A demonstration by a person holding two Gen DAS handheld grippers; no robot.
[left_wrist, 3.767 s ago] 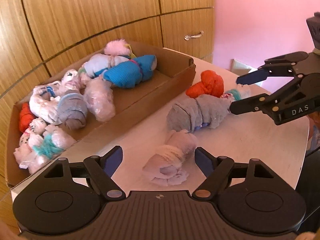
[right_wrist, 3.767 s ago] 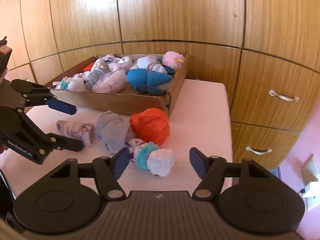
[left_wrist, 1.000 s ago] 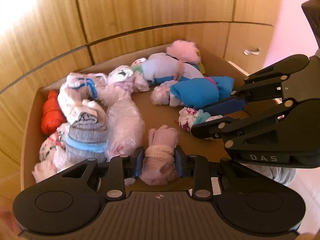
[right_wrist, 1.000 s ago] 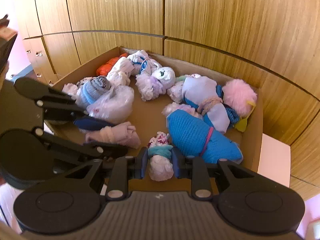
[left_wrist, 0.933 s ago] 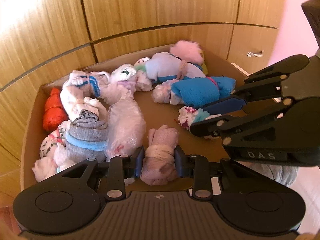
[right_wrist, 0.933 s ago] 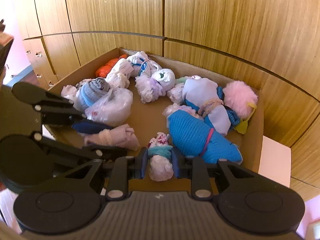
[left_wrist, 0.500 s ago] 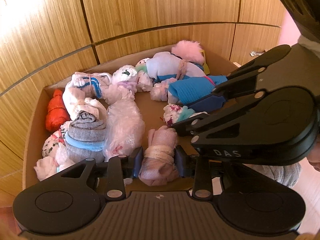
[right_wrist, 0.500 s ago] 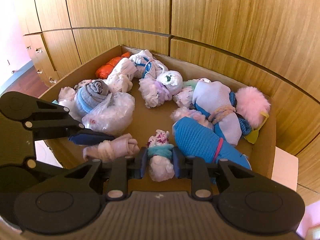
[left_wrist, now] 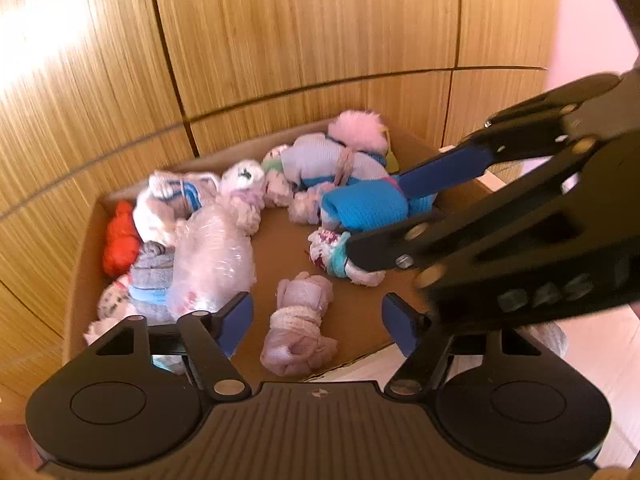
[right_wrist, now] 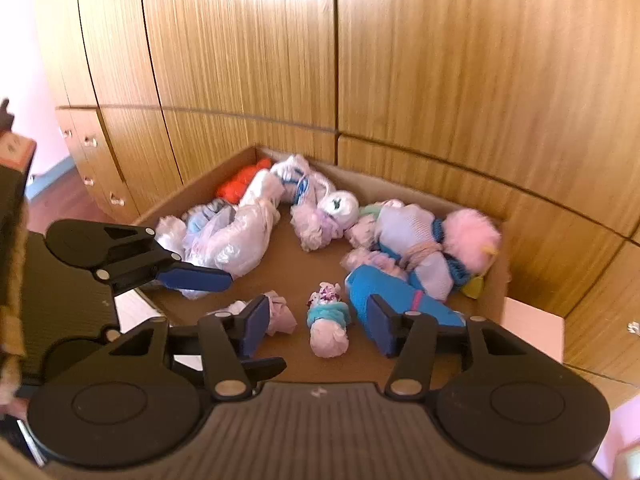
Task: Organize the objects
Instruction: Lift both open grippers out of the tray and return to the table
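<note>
Cardboard box (left_wrist: 76, 280), near edge below both released grippers: left gripper (left_wrist: 316, 320), jaws just opened, above pink sock roll (left_wrist: 300, 324); right gripper (right_wrist: 316, 320) likewise above teal-banded roll (right_wrist: 328, 324).

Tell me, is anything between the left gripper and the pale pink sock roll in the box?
Nothing visible. The pale pink sock roll lies on the cardboard box floor between the open left gripper fingers, untouched.

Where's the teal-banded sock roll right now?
In the box, lying loose between the open right gripper pads, beside the blue roll.
</note>
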